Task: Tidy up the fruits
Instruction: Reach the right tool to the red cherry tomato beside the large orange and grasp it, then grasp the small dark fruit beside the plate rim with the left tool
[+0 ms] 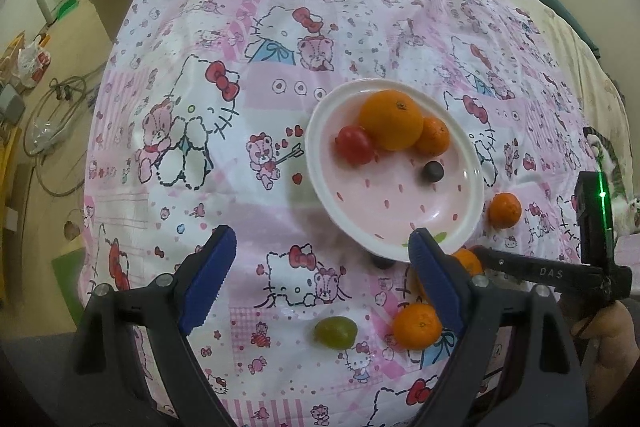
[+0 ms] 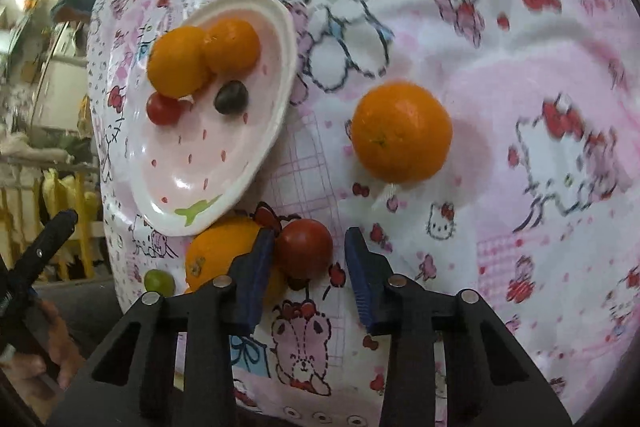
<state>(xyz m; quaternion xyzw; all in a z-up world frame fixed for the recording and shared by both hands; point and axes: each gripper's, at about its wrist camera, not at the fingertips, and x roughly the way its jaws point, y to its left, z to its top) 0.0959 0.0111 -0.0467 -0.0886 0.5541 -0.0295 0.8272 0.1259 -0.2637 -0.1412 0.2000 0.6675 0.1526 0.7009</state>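
Note:
A pink strawberry-print plate (image 1: 400,203) holds a large orange (image 1: 391,119), a smaller orange (image 1: 432,135), a red tomato (image 1: 354,145) and a dark grape (image 1: 433,171). My left gripper (image 1: 320,251) hangs open over the cloth just in front of the plate, holding nothing. Below it lie a green grape (image 1: 335,332) and an orange (image 1: 417,325). In the right wrist view, a second red tomato (image 2: 304,247) sits between the fingers of my right gripper (image 2: 309,235). The left pad touches it and a gap shows at the right pad.
A Hello Kitty cloth (image 1: 200,147) covers the table. Loose on it are an orange (image 2: 401,132) right of the plate (image 2: 200,163), another orange (image 2: 216,255) behind my right gripper's left finger, and a dark grape (image 1: 381,261) at the plate's near edge. The floor with cables lies left.

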